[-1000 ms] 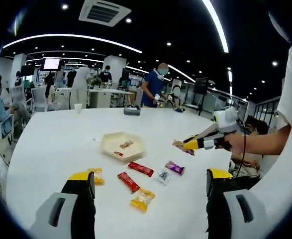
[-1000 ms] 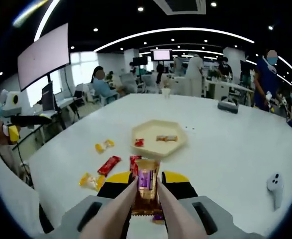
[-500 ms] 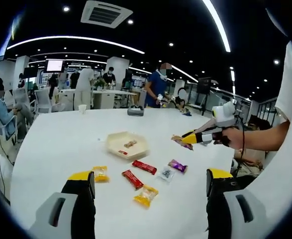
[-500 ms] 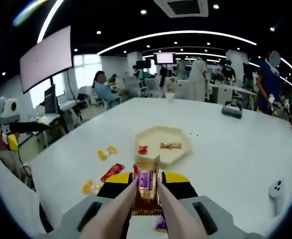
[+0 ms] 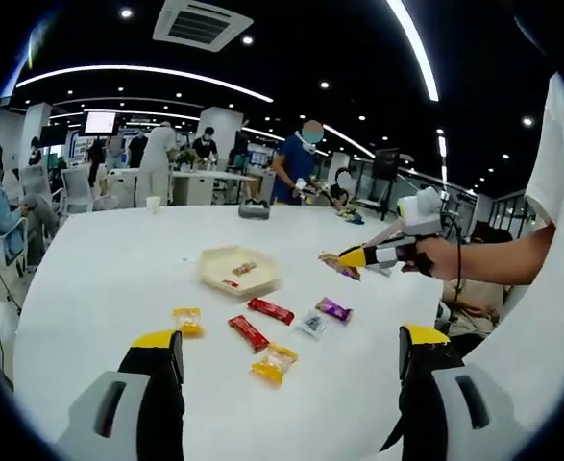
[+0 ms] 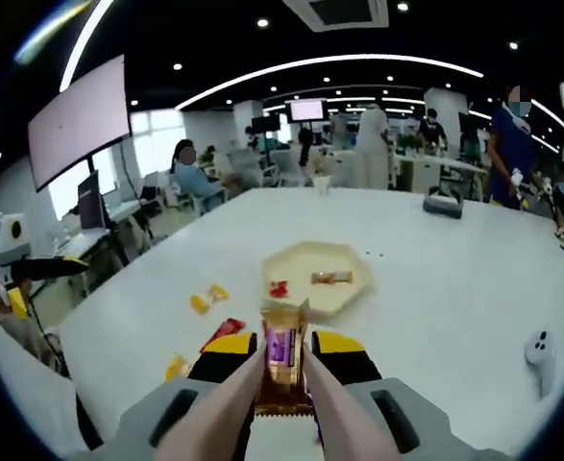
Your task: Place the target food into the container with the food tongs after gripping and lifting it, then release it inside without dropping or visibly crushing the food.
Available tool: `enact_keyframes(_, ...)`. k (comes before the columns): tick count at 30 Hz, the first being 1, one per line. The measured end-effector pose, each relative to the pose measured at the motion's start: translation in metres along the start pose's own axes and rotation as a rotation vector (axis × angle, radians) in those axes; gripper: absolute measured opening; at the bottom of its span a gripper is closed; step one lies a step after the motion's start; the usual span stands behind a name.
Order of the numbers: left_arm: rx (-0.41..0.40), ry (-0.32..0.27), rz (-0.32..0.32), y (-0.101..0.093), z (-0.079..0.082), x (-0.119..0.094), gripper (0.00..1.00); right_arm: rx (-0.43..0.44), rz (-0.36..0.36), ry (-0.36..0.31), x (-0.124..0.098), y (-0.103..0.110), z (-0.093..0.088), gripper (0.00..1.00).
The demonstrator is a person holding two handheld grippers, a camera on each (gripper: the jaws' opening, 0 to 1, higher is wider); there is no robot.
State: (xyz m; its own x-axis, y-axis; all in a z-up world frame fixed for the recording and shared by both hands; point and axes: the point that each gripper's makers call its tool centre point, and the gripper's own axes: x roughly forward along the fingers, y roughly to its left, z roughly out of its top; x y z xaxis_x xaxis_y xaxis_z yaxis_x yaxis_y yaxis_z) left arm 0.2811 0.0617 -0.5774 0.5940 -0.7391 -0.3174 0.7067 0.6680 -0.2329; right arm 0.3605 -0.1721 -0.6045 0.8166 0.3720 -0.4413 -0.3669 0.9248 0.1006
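Right gripper (image 6: pixel 283 357) pressed onto the food tongs (image 6: pixel 226 413), whose pink arms pinch a gold-and-purple wrapped candy (image 6: pixel 282 365) held aloft above the white table (image 6: pixel 454 288). Hexagonal container (image 6: pixel 314 279) lying at 12 o'clock from the candy, straight ahead along the tongs' long axis, well apart, already holding two wrapped pieces. Right gripper the nearer to the container; in the left gripper view seen at 2 o'clock (image 5: pixel 343 259), candy at its tip. Left gripper (image 5: pixel 286 351) spread, holding nothing, back from the loose candies on the table. Forward carry judged next.
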Motion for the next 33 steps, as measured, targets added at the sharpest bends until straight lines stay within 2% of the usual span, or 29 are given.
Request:
enact_keyframes(4, -0.01, -0.022, -0.024, -0.007, 0.005, 0.001, 0.93, -0.016, -0.006, -0.007, -0.003, 0.001, 0.007, 0.21)
enact_keyframes(7, 0.029, 0.016, -0.038, -0.011, -0.004, 0.002, 0.93, -0.015, -0.011, -0.009, -0.003, 0.0, 0.007, 0.22)
enact_keyframes(10, 0.018, 0.007, -0.033, -0.012, -0.004, 0.001, 0.93, -0.024, -0.011, -0.009, -0.005, 0.0, 0.009, 0.22)
enact_keyframes(14, -0.012, -0.017, -0.036, -0.015, -0.001, 0.0, 0.94, 0.007, -0.006, -0.016, -0.005, 0.002, 0.014, 0.22)
enact_keyframes(16, -0.025, -0.021, -0.048, -0.019, -0.001, 0.001, 0.94, -0.006, -0.012, -0.026, -0.006, 0.006, 0.018, 0.22)
enact_keyframes(17, -0.043, -0.023, -0.077, -0.025, -0.002, 0.001, 0.94, -0.004, -0.012, -0.033, -0.005, 0.007, 0.019, 0.22)
enact_keyframes(20, -0.026, 0.005, -0.103, -0.03, -0.008, 0.004, 0.93, -0.005, -0.019, -0.036, -0.003, 0.006, 0.019, 0.22)
enact_keyframes(25, -0.024, 0.002, -0.107, -0.031, -0.003, 0.004, 0.94, -0.019, -0.024, -0.046, -0.003, 0.001, 0.031, 0.22)
enact_keyframes(27, -0.021, -0.013, -0.095, -0.028, 0.0, 0.005, 0.93, -0.016, -0.019, -0.047, 0.001, -0.003, 0.036, 0.22)
enact_keyframes(28, -0.047, -0.002, -0.067, -0.023, -0.001, 0.006, 0.94, -0.011, -0.018, -0.044, 0.002, -0.003, 0.038, 0.22)
enact_keyframes(30, -0.056, -0.035, -0.082, -0.027, 0.003, 0.006, 0.94, -0.03, -0.013, -0.057, 0.005, -0.002, 0.044, 0.22)
enact_keyframes(31, -0.051, -0.025, -0.086, -0.028, 0.001, 0.006, 0.93, -0.029, -0.012, -0.061, 0.008, -0.003, 0.047, 0.22)
enact_keyframes(32, -0.024, 0.021, -0.093, -0.029, -0.009, 0.007, 0.93, -0.024, -0.011, -0.067, 0.009, -0.003, 0.049, 0.22)
enact_keyframes(33, -0.016, 0.031, -0.086, -0.028, -0.012, 0.007, 0.94, -0.017, -0.008, -0.078, 0.01, -0.002, 0.052, 0.22)
